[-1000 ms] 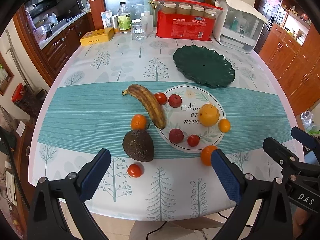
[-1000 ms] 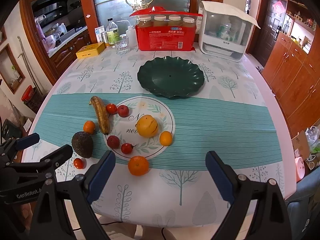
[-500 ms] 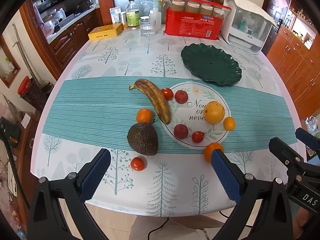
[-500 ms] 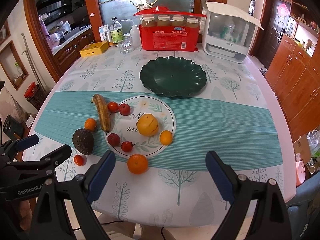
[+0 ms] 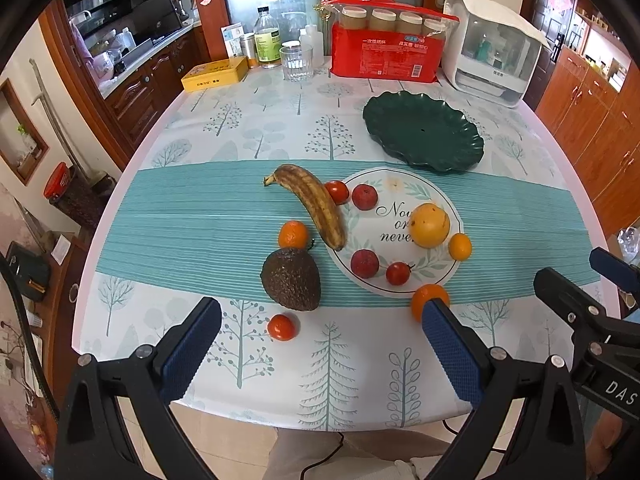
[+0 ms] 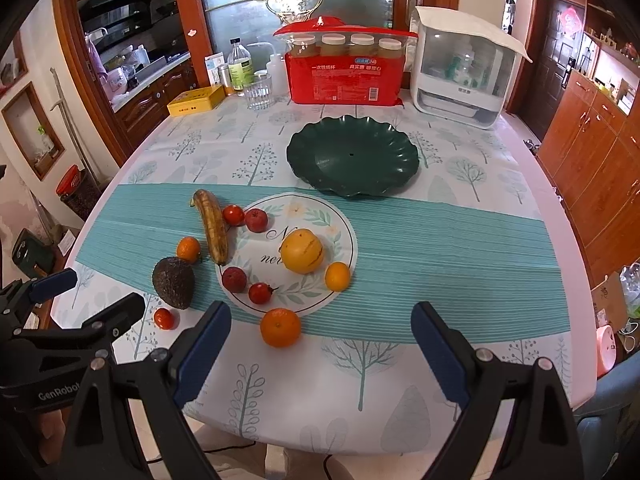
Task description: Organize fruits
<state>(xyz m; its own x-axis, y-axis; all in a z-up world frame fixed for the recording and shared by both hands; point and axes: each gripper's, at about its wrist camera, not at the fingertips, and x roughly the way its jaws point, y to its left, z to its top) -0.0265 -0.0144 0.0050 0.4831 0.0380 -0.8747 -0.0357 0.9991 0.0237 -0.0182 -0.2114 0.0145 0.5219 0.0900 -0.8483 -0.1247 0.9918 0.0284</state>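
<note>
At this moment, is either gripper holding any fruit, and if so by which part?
Nothing is held. The left gripper and right gripper are both open and empty, above the table's near edge; the fruit lies on the tablecloth.

Home kitchen-diner: wood cabinets (image 6: 600, 152), dining table (image 6: 460, 248), likely stove alcove (image 5: 132, 12)

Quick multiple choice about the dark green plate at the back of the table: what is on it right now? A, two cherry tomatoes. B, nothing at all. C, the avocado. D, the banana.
B: the green plate sits bare, while the banana, the avocado and the other fruits lie on the tablecloth nearer the camera, and both the left gripper and the right gripper are open and hold nothing.
</note>
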